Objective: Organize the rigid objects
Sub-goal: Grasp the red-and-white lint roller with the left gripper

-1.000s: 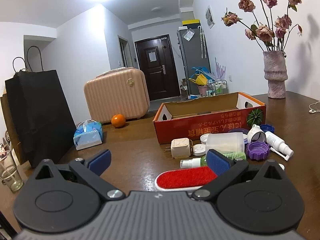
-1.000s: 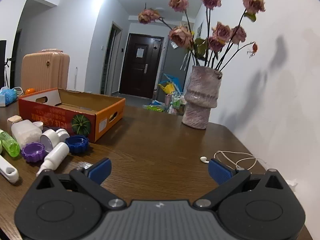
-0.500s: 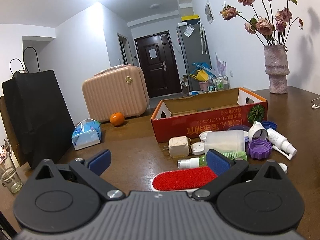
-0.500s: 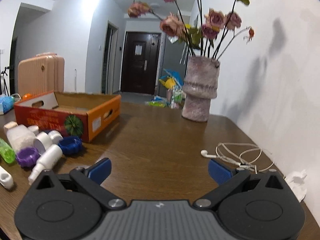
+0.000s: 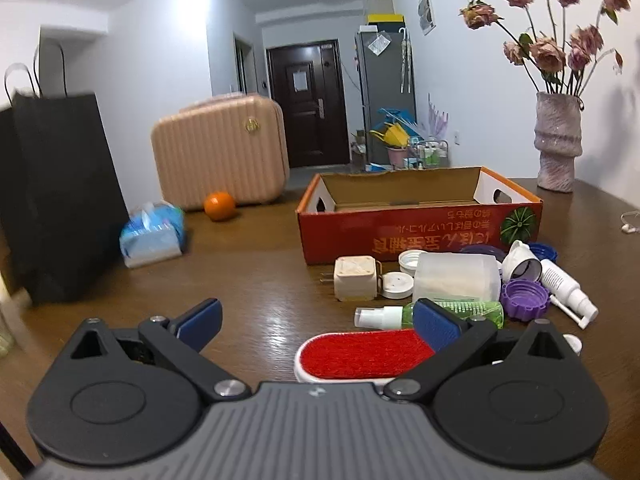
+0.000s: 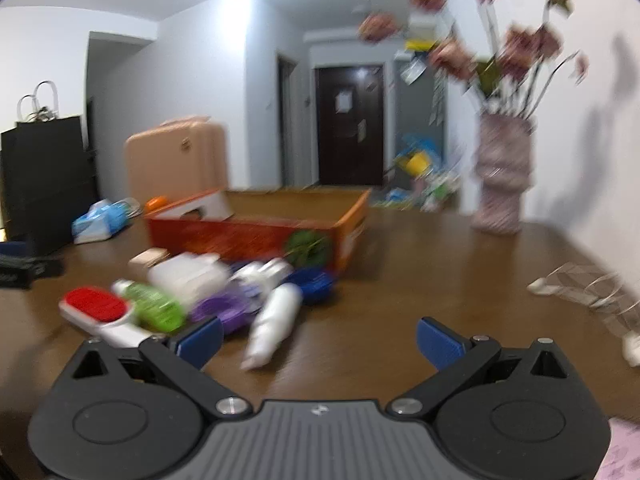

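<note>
A red and orange cardboard box stands open-topped on the brown table. In front of it lies a cluster: a red lint brush, a green spray bottle, a beige plug, a clear tub, a purple lid, a white spray bottle and a blue lid. My left gripper hangs open just short of the brush. My right gripper is open, near the white bottle; its view is blurred.
A vase of dried roses stands at the back right. White earphones lie on the right. A tissue pack, an orange, a pink case and a black paper bag sit on the left.
The right gripper has swung left and back, bringing the object cluster and box into its centre view. The left gripper has dropped slightly lower. Both stay open.
</note>
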`<move>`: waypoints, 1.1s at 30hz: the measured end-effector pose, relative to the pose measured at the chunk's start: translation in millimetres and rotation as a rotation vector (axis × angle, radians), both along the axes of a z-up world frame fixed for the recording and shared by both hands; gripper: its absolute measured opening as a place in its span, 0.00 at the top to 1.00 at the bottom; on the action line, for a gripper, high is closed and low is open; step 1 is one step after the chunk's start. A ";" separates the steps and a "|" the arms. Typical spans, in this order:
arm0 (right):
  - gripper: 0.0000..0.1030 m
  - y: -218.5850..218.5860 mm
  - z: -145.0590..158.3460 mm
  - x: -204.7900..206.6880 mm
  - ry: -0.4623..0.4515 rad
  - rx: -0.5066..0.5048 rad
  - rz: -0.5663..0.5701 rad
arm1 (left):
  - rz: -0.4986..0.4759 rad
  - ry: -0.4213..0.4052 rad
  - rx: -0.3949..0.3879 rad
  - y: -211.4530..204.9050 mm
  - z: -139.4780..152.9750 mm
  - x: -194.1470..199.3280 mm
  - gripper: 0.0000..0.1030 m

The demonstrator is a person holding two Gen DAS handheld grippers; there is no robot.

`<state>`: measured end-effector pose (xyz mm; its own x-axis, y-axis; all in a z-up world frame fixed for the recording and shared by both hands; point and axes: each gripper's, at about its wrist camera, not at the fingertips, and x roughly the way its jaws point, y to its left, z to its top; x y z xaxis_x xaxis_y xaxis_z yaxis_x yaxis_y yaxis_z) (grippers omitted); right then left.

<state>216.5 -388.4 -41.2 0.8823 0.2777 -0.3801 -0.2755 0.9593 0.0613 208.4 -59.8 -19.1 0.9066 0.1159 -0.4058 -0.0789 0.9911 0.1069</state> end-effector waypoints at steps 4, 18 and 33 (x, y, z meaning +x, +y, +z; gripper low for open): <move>0.02 23.0 -8.2 9.1 0.076 0.020 0.038 | -0.032 0.047 -0.058 11.7 -9.9 18.3 0.00; 0.64 80.5 -25.5 34.0 0.250 0.078 0.042 | -0.176 0.215 -0.299 72.1 -31.9 56.4 0.42; 0.81 87.2 -26.6 18.7 0.264 0.116 -0.018 | -0.194 0.312 -0.520 93.3 -35.2 35.3 0.50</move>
